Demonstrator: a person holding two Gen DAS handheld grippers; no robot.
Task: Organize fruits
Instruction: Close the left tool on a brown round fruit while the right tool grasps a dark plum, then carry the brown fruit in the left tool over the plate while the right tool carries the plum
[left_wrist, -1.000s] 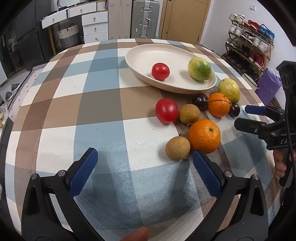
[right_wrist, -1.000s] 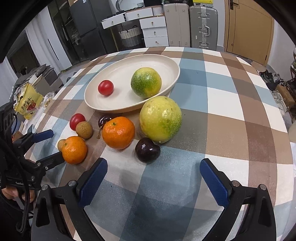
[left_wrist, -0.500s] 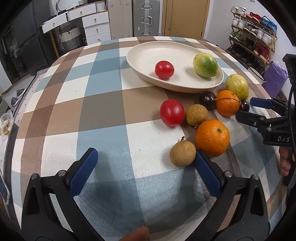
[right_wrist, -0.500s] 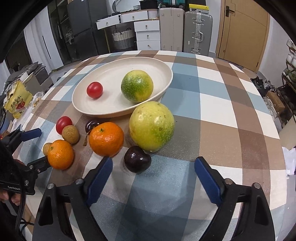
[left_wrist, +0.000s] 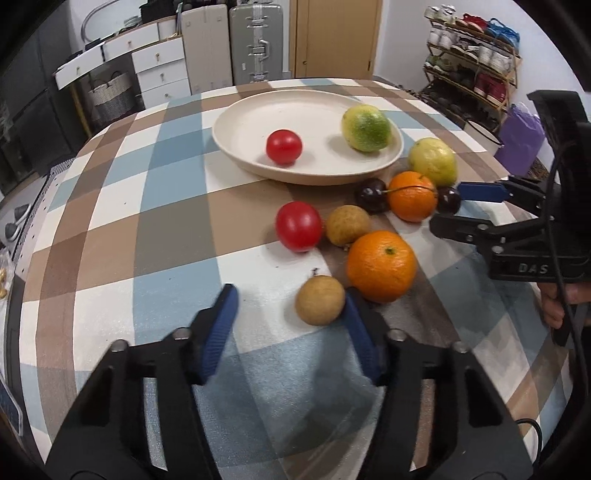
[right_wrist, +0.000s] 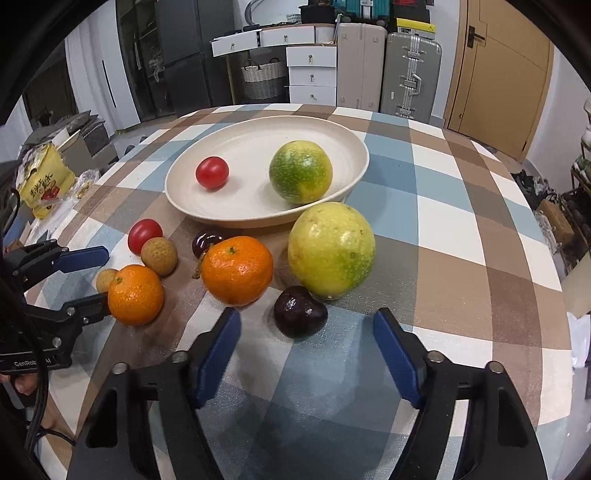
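On the checked table (left_wrist: 147, 229), the left gripper (left_wrist: 288, 314) is closing around a brown longan (left_wrist: 320, 300), its right pad touching it and its left pad not yet. The cream plate (right_wrist: 236, 147) holds a tomato (right_wrist: 212, 172). The right gripper (right_wrist: 308, 321) is closing around a dark plum (right_wrist: 300, 312), pads still clear.

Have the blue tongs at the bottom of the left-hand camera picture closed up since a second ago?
Yes. The left tongs are closing; the left pad has swung inward toward the small brown fruit.
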